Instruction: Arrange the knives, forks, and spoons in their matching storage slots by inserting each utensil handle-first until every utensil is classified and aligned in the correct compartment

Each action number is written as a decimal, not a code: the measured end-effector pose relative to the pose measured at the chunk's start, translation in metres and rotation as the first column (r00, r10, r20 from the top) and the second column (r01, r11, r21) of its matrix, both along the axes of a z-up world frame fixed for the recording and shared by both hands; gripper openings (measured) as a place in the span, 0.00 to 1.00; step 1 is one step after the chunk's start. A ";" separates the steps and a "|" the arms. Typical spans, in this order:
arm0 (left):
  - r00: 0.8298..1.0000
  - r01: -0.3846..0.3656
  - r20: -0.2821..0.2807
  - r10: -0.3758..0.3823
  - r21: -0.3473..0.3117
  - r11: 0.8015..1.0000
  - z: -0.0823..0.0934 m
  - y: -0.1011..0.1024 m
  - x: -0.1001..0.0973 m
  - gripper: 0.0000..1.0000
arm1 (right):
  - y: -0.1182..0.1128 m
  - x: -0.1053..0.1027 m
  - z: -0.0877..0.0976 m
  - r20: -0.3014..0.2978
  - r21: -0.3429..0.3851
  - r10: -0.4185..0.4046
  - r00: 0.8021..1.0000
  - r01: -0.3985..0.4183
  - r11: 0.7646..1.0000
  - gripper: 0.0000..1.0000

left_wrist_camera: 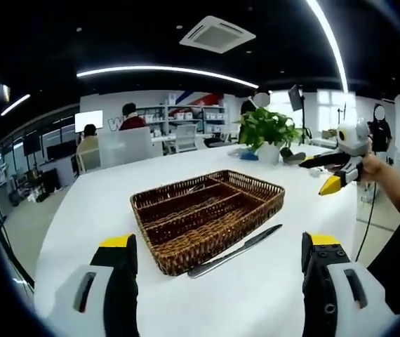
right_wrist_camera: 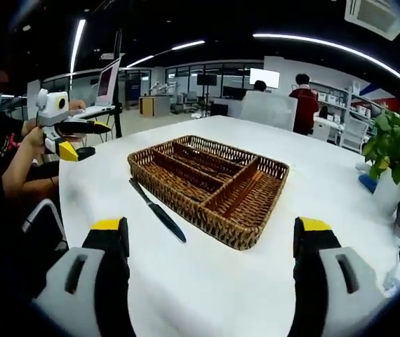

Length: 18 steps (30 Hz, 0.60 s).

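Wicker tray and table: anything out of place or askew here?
One knife lies outside on the white table, leaning against the wicker tray's wall, not in a slot. The tray's compartments look empty. Nothing appears spilled or damaged.

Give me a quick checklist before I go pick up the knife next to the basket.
1. Knife lies free on the table, beside the basket: ok.
2. Basket compartments unobstructed: ok.
3. Left gripper open, holding nothing: ok.
4. Right gripper open, holding nothing: ok.
5. Forks and spoons located: not ok.
6. Which knife end is the handle: ok, the dark end nearer the right gripper.
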<state>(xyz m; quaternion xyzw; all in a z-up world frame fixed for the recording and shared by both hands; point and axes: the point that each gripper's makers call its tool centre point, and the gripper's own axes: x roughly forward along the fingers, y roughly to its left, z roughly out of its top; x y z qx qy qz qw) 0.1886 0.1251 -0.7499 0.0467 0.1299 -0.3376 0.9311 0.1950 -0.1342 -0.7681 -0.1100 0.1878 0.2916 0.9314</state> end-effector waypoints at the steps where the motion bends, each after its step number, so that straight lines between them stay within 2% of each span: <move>1: 1.000 0.002 0.000 -0.002 0.000 1.000 0.000 -0.001 0.000 0.99 | 0.000 -0.001 0.000 -0.001 -0.001 0.002 1.000 -0.002 1.000 1.00; 18: 1.000 0.006 0.002 -0.006 0.004 1.000 -0.001 -0.001 -0.005 0.99 | 0.002 0.000 0.002 -0.001 -0.031 0.028 1.000 -0.028 0.999 1.00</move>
